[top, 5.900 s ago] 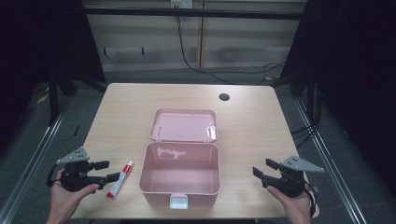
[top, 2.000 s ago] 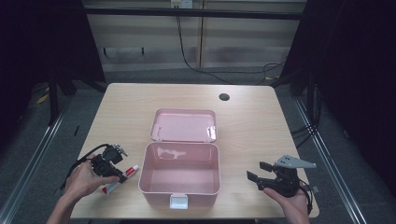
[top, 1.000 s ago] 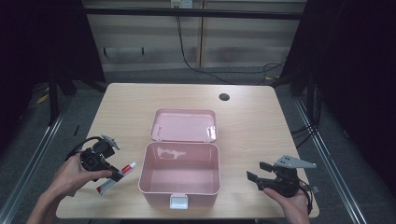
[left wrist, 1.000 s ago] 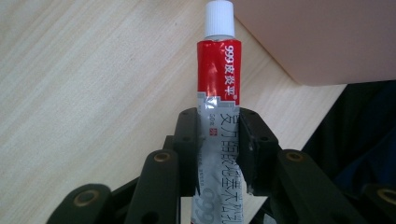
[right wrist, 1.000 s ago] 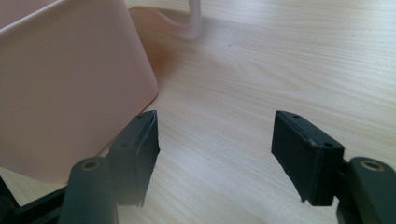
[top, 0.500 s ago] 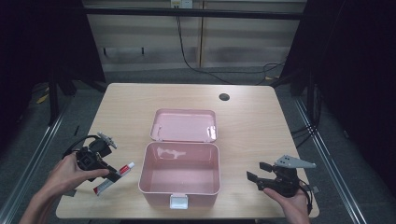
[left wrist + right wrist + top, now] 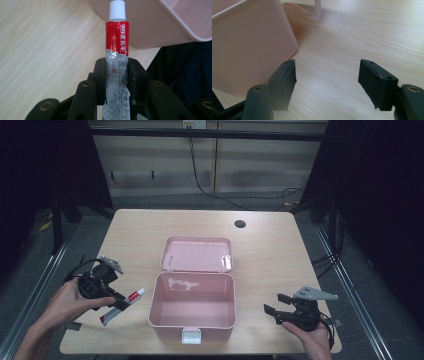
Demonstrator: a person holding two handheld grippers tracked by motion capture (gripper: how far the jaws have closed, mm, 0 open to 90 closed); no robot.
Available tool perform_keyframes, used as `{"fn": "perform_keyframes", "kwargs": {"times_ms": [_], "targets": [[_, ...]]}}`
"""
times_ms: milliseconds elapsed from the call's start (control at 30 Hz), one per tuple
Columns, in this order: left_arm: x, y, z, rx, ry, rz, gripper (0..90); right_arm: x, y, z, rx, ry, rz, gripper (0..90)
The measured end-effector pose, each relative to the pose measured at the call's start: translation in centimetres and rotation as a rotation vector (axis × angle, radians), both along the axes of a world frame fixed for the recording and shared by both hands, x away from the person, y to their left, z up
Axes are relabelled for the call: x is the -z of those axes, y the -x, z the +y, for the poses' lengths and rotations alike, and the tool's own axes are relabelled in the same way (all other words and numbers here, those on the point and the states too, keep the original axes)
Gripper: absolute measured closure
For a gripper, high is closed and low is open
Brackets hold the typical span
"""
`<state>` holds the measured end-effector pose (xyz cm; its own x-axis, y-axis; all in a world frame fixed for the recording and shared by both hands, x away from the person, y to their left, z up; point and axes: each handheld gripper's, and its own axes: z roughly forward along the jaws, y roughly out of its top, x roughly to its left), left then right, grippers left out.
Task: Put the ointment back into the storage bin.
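Tube sits pinched in the left gripper, lower left; it should clear the pink box's rim before release. Right gripper, spread and empty, waits lower right.

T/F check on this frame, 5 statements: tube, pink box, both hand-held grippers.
1. The left hand-held gripper is shut on the tube. True.
2. The tube's cap is off. False: a white cap is on it.
3. The pink box is closed. False: its lid lies open behind it.
4. The right hand-held gripper holds nothing. True: its jaws stand apart over bare table, and they have just been opening.
5. The tube lies inside the box. False: it is held left of the box, outside it.
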<state>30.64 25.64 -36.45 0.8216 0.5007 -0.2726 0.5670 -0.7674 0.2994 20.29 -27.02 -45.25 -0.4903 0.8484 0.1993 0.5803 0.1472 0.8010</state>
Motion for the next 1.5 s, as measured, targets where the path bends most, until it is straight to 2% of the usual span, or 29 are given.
{"fn": "perform_keyframes", "kwargs": {"times_ms": [67, 167, 267, 500, 667, 933, 1367, 1500], "targets": [[-0.5, 0.0, 0.1, -0.011, 0.012, -0.017, 70.8, 0.0, 0.0, 0.0, -0.003, -0.002, -0.002, 29.5], [-1.1, 0.0, 0.3, -0.023, 0.031, -0.020, 70.8, 0.0, 0.0, 0.0, -0.002, 0.003, 0.000, 28.4], [-1.8, 0.0, 0.3, 0.002, 0.031, -0.029, 70.8, 0.1, -0.1, 0.1, -0.006, 0.007, 0.014, 25.9], [-3.1, 0.1, -0.1, 0.005, 0.045, -0.040, 70.8, 0.0, -0.1, 0.0, 0.006, -0.004, 0.007, 22.5], [-4.3, 0.2, -0.9, 0.041, 0.048, -0.050, 70.8, 0.0, -0.1, 0.0, 0.000, -0.002, 0.004, 22.1], [-5.6, 0.5, -2.4, 0.076, 0.042, -0.089, 70.8, -0.1, -0.1, 0.0, -0.008, -0.008, 0.002, 21.1], [-6.8, 0.5, -5.8, 0.171, 0.054, -0.096, 70.7, -0.1, -0.1, 0.0, -0.008, -0.013, 0.002, 17.9], [-6.8, 0.5, -6.9, 0.176, 0.053, -0.105, 70.7, -0.1, 0.0, -0.1, -0.006, -0.014, 0.000, 17.3]]}}
